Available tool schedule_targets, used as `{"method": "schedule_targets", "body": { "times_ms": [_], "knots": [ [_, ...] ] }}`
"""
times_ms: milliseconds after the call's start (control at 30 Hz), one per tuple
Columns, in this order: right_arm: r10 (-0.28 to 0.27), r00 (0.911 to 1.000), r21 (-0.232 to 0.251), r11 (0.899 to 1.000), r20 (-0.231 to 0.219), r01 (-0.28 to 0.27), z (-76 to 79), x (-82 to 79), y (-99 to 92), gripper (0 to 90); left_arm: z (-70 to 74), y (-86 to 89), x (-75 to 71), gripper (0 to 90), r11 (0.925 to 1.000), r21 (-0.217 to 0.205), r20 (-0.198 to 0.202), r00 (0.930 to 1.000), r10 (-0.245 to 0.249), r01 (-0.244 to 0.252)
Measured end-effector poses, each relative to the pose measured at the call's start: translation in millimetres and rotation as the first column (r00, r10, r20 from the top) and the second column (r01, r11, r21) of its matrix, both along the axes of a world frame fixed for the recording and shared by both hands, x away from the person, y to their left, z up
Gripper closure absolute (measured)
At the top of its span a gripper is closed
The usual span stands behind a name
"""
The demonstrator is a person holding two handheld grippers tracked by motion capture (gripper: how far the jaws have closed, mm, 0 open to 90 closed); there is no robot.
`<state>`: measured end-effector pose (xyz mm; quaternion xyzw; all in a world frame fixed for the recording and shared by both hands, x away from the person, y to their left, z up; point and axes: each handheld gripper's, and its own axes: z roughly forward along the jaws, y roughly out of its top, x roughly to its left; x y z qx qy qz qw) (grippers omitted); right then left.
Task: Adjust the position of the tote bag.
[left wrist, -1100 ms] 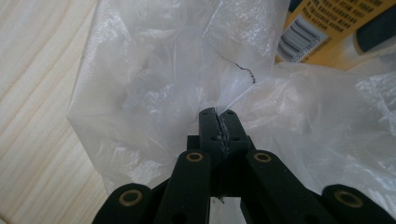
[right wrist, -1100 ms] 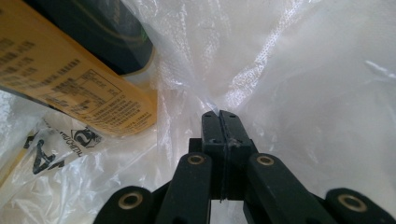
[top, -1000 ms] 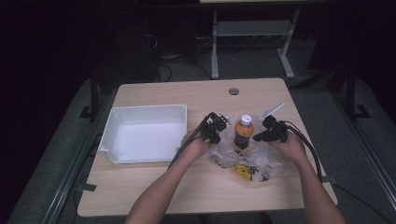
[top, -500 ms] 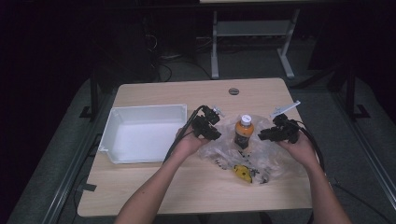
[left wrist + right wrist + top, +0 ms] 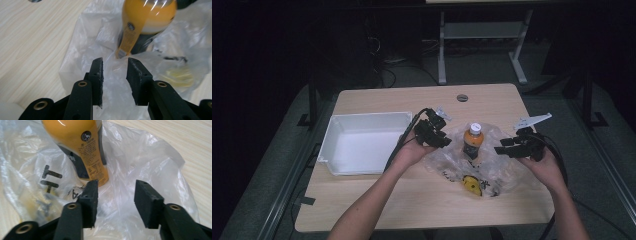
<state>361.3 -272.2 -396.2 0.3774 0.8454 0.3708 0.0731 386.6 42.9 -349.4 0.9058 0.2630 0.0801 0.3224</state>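
Two grippers hover over my wooden table (image 5: 377, 200), with a white bin (image 5: 362, 145) at its left side. Just right of the bin lies a crumpled clear plastic bag (image 5: 497, 172), and an orange bottle (image 5: 472, 141) stands upright on it, a small yellow item (image 5: 471, 184) near its foot. My left gripper (image 5: 443, 137) and right gripper (image 5: 503, 149) flank the bottle; both sets of jaws have just been opening and grip nothing.
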Motion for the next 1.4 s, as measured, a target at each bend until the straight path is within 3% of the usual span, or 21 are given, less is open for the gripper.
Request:
{"method": "schedule_targets", "body": {
  "times_ms": [100, 333, 833, 1067, 1400],
  "knots": [
    [0.014, 0.9996, 0.004, 1.0, 0.023, -0.014, 2.8, -8.3, -1.9, 49.5, 4.9, -0.4, -0.3, 65.0, 1.0, 0.005, 0.003, 1.0, -0.007, 0.007],
    [0.001, 0.9997, 0.0, 1.0, 0.023, -0.001, 4.8, -23.9, -4.6, 46.6, 15.1, -6.1, -2.6, 62.1, 0.9988, -0.008, 0.018, 0.9987, -0.048, 0.048],
    [-0.02, 0.9979, 0.018, 1.0, 0.062, 0.019, 0.7, -52.6, -15.0, 42.0, 35.6, -27.5, -6.0, 54.4, 0.9909, -0.021, 0.04, 0.9904, -0.132, 0.133],
    [0.019, 0.996, 0.024, 1.0, 0.087, -0.021, -0.3, -62.8, -11.1, 41.7, 37.8, -39.4, -7.4, 52.5, 0.9854, -0.005, 0.039, 0.9847, -0.17, 0.17],
    [0.117, 0.9874, 0.035, 0.992, 0.106, -0.122, 0.6, -73.2, 9.6, 39.6, 24.0, -29.3, -20.5, 48.6, 0.9752, 0.008, -0.008, 0.9753, -0.221, 0.221]
  ]
}}
